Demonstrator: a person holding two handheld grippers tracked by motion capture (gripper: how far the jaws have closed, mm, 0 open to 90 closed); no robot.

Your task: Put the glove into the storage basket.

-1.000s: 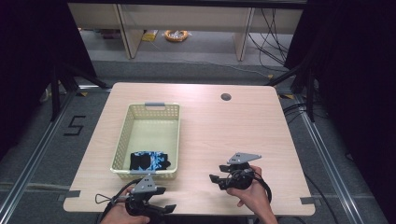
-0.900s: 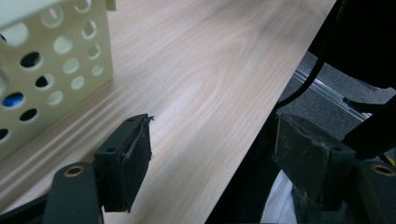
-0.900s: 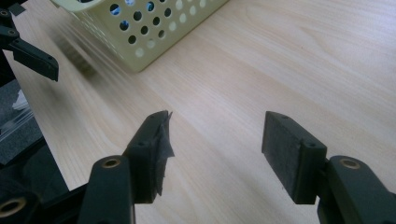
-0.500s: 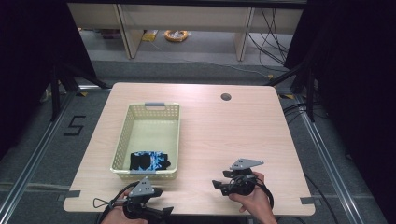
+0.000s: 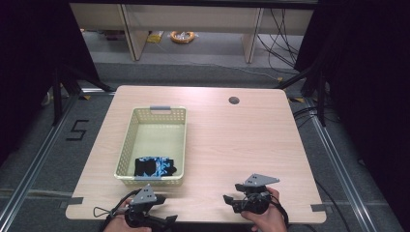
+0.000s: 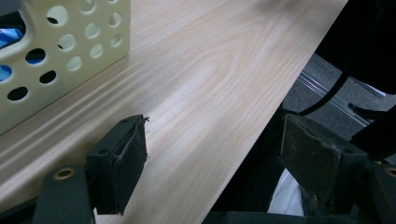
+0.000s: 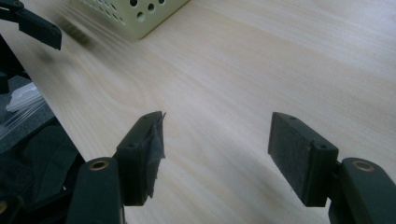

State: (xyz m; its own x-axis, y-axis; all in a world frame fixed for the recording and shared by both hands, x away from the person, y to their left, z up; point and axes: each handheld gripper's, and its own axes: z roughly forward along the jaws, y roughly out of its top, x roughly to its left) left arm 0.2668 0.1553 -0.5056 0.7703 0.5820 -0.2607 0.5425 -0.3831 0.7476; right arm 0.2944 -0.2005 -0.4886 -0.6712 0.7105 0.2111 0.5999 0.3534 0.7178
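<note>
A cream perforated basket [image 5: 152, 140] stands on the left half of the wooden table [image 5: 241, 140]. A black and blue cloth item [image 5: 154, 166] lies in its near end. My left gripper [image 5: 167, 209] hangs over the table's front edge, just in front of the basket, and points right. Its jaws [image 6: 215, 135] are open with nothing between them and have just been opening. My right gripper [image 5: 232, 192] sits near the front edge right of centre, pointing left. Its jaws [image 7: 217, 126] are also open over bare wood and have just been opening.
The basket's wall [image 6: 70, 42] is close on the left gripper's left; its corner [image 7: 135, 14] lies ahead of the right gripper. A round cable hole [image 5: 234, 100] is at the table's back. Dark floor and cables lie past the front edge.
The right gripper has drawn back toward the table's front edge and sunk a little. Both pairs of jaws stand slightly wider. The left gripper has hardly shifted.
</note>
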